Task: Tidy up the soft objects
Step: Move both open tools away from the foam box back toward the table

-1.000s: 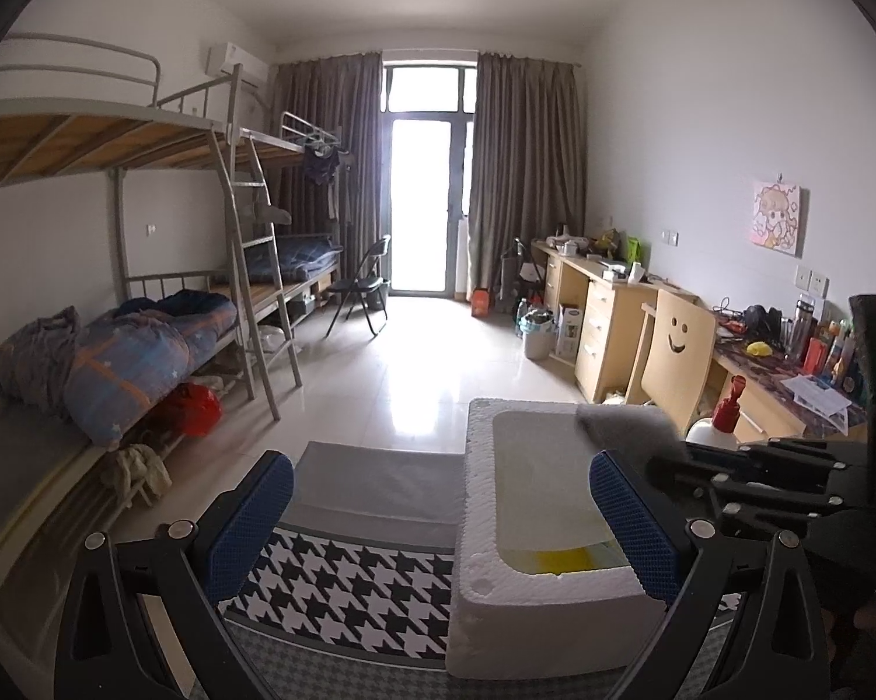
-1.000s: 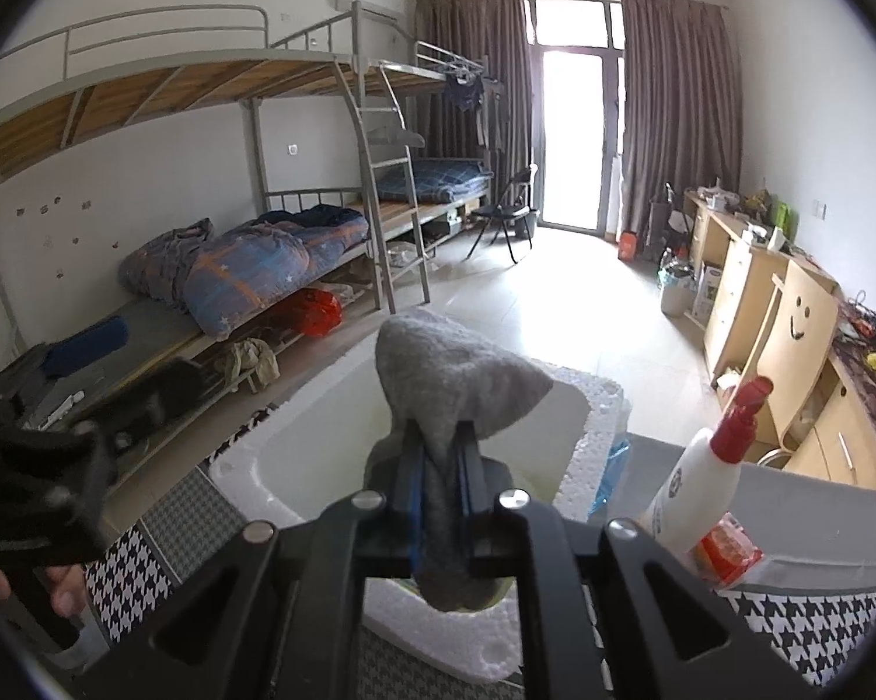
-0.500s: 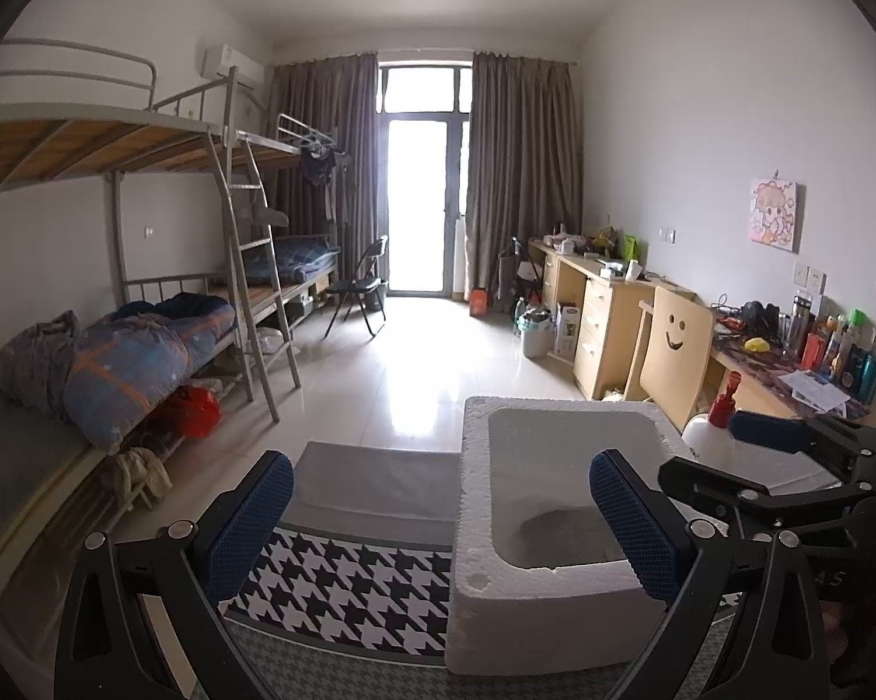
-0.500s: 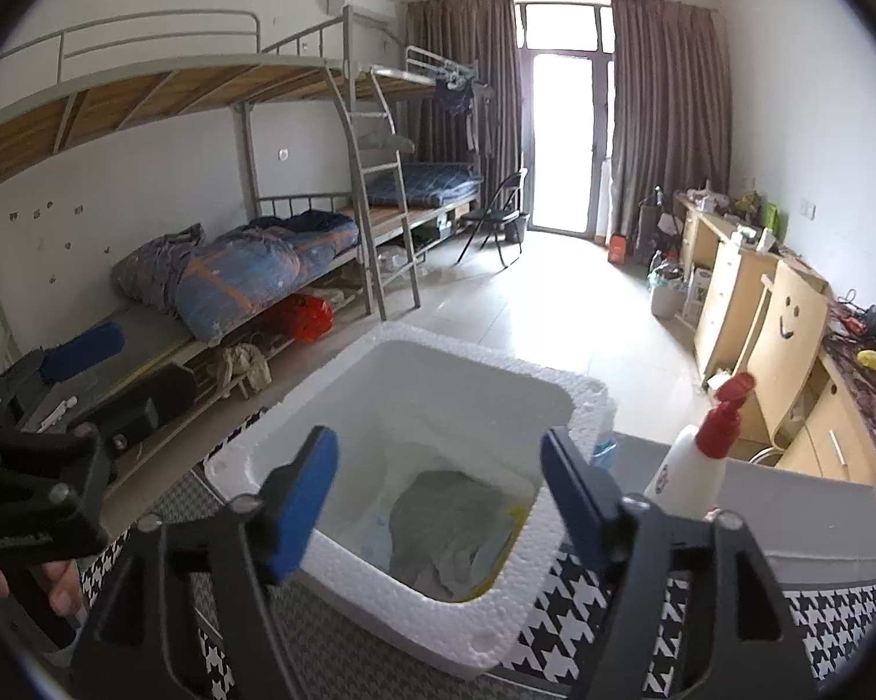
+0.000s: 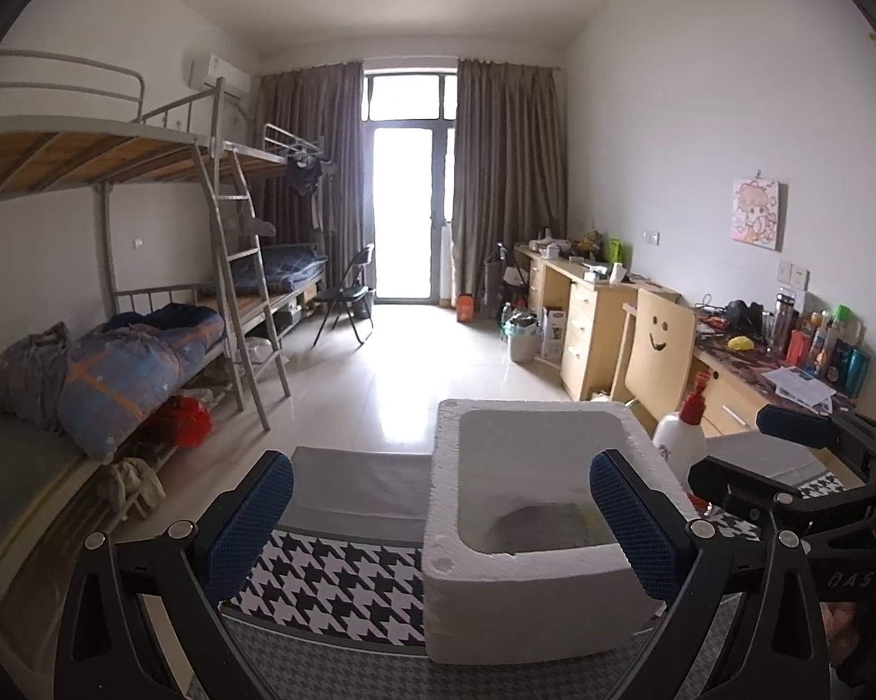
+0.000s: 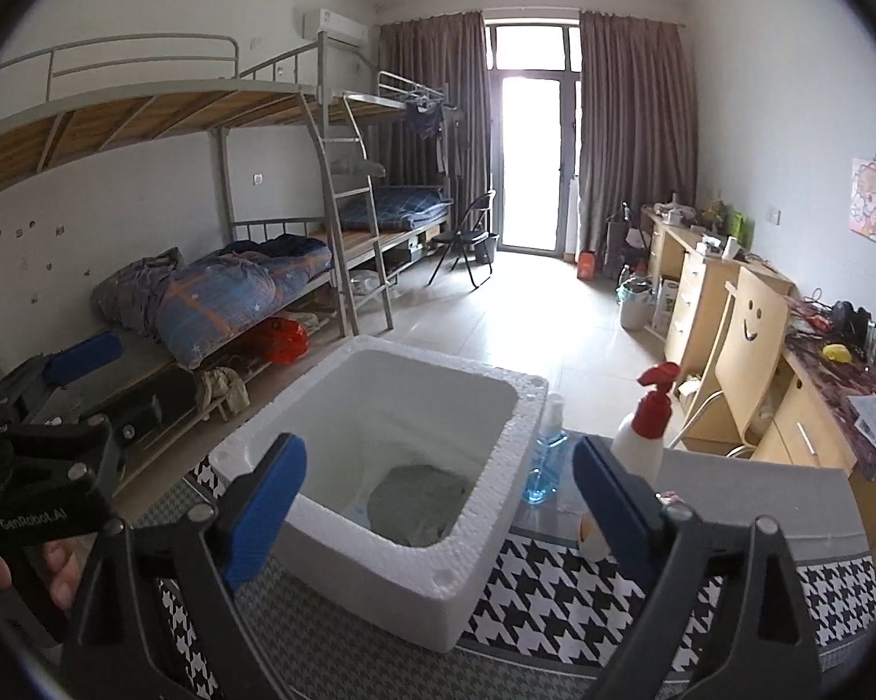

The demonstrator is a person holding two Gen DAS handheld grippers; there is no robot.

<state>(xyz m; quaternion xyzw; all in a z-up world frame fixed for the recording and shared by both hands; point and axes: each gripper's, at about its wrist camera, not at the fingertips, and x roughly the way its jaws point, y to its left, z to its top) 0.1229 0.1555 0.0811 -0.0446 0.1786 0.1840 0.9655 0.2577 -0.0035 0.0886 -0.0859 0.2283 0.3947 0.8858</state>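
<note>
While the grey soft cloth (image 6: 420, 501) lies low in the white foam box (image 6: 484, 571), centre frame, the right hand-held gripper (image 6: 438, 501) is opening, empty; the left hand-held gripper (image 5: 438, 516) gapes empty.

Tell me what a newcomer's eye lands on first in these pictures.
First the white foam box in the middle foreground, on the houndstooth cloth, with a grey cloth lying at its bottom. Next the red-capped spray bottle just right of the box. Behind, bunk beds line the left wall and a smiley-face chair stands at the desks on the right.
</note>
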